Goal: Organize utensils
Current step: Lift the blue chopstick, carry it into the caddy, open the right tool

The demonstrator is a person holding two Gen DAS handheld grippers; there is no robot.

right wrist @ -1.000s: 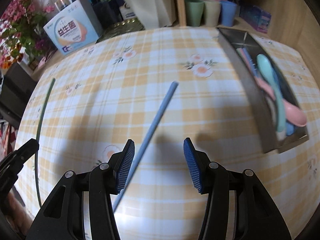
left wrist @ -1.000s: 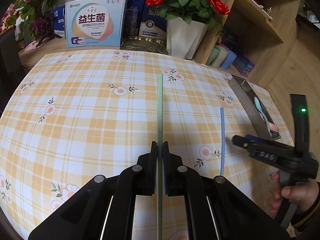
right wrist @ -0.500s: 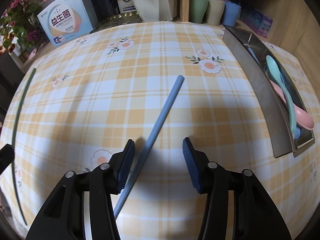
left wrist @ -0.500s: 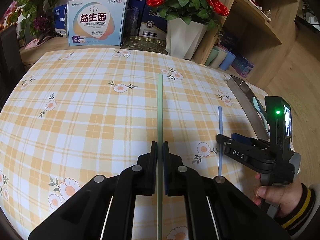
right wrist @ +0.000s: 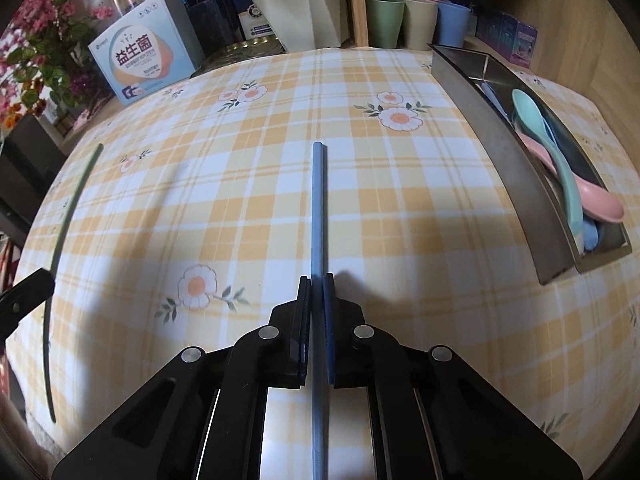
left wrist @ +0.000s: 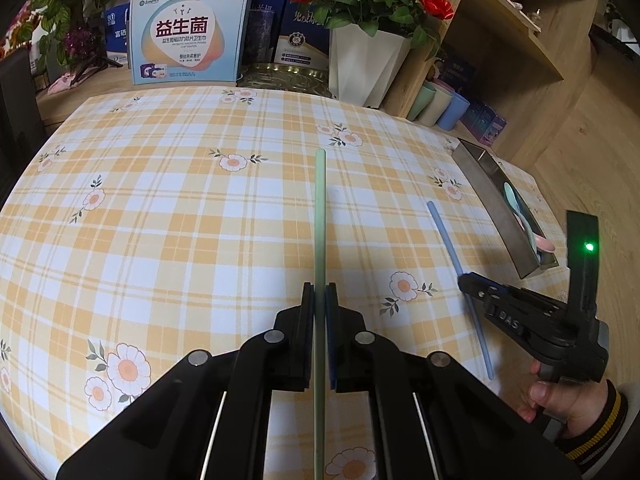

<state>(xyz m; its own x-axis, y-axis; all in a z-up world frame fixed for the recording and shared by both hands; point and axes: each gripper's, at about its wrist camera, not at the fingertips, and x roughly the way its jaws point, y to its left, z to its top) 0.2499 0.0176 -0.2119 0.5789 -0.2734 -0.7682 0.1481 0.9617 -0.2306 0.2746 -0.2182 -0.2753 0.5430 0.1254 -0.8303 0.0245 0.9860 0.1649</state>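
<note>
Pale blue and thin, the plastic chopstick [right wrist: 318,208] is lying along the yellow plaid tablecloth with daisy prints [right wrist: 248,216], its near part now running between the pads of the right gripper [right wrist: 317,294]. A second ago those pads were standing wide apart on either side of the stick; they have since come together on it, so the blue stick is clamped, though it is apparently resting on the cloth and not yet lifted. In the left wrist view the same blue chopstick [left wrist: 448,240] is showing beyond the nose of the right gripper [left wrist: 466,282].

The matching pale green plastic chopstick [left wrist: 320,216] is pinched in the left gripper [left wrist: 319,300], as it was a second ago, its far end reaching out over the cloth. With both sticks gripped, the picking-up part of the job is looking finished, and the likely next step is carrying them to the long stainless steel tray [right wrist: 500,132] at the right edge of the table, where a mint plastic spoon [right wrist: 560,168], a pink one and a blue one are already lying.

Both grippers are pointing forward and steeply down at the table. The person's right hand [left wrist: 560,404], in a dark sleeve with yellow stripes, is wrapping the handle of its gripper low at the table's near right side.
</note>
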